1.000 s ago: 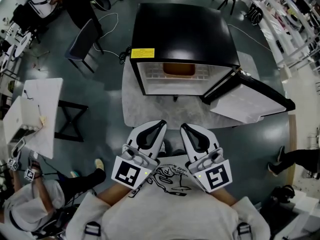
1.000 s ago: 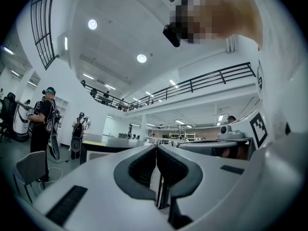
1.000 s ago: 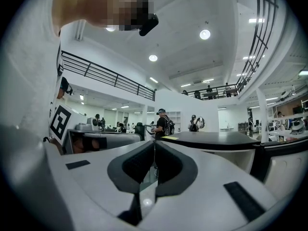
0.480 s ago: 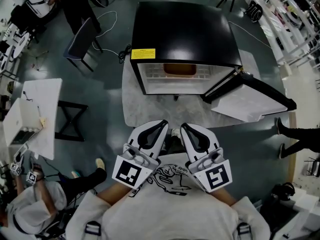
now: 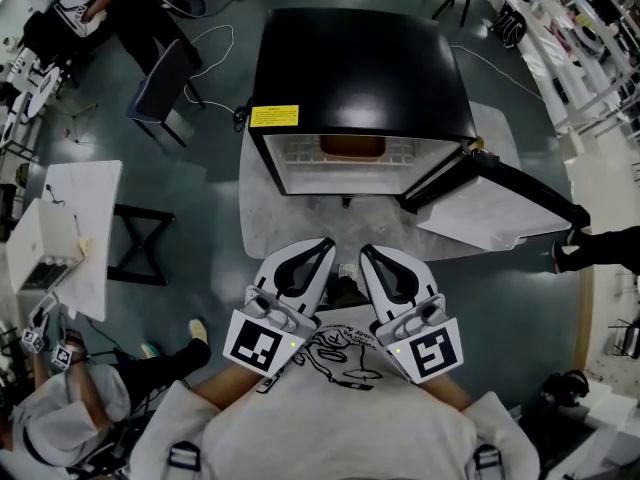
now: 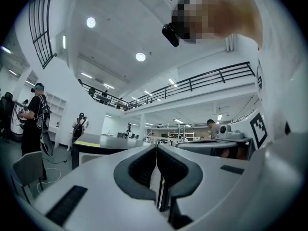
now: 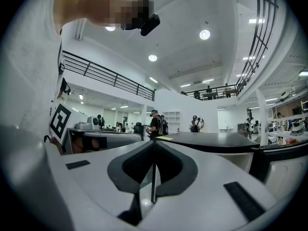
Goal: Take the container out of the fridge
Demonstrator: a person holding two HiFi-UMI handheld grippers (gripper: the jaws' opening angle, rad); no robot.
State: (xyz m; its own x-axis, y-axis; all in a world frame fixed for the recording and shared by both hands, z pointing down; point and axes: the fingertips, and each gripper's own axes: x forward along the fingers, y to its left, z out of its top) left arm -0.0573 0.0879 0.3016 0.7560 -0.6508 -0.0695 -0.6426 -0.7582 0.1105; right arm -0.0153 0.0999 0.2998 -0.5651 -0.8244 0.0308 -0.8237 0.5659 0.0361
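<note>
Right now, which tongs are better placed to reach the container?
Probably the left tongs. Both are shut, empty and about equally far from the container, but the open door juts out beside the right tongs.

A pale mat (image 5: 290, 223) lay on the dark floor (image 5: 200, 178). At left stood a grey chair (image 5: 165, 78), a white table (image 5: 95, 193) carrying an open white device (image 5: 45, 240), and a black folding stand (image 5: 140, 243) just beside it. A seated person (image 5: 70, 408) occupied the lower left corner.

Dark floor (image 5: 205, 203); pale mat (image 5: 272, 223) on it, fridge (image 5: 355, 68) atop.
</note>
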